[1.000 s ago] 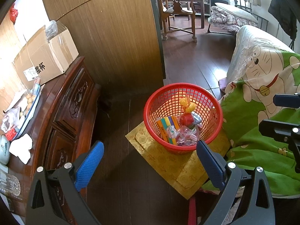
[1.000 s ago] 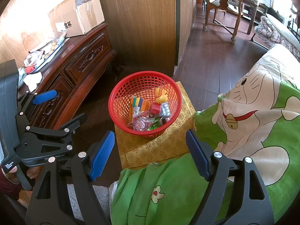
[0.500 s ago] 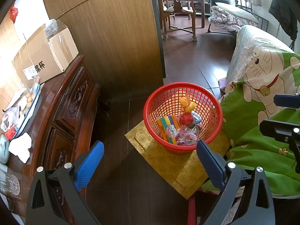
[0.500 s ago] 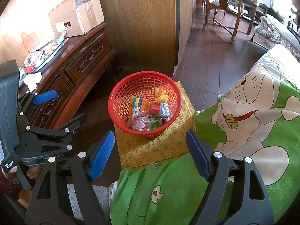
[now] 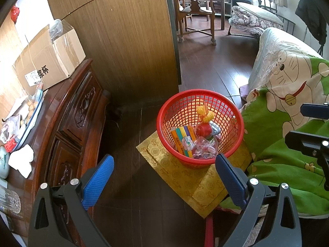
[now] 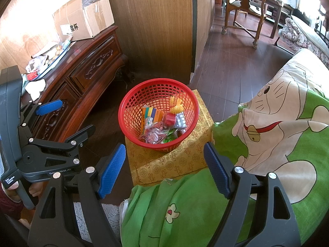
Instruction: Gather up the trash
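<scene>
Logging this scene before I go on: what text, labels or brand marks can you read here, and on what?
"浆杯": cardboard box, in black print.
"Data Acquisition System": small white label on the left tool handle.
"Ge...bot.AI": left tool's body, middle letters blurred.
White shipping label on the box: too small to read.
Colourful packet in the red basket: print too small to read.

On the cardboard box at the far left, two black characters, "浆杯", are printed on its side beside a white label whose small print cannot be read. On the left gripper, seen at the near left in the right wrist view, "Data Acquisition System" is written in white on the handle, and a partly hidden brand, "Ge…obot.AI", is marked along the body.
</scene>
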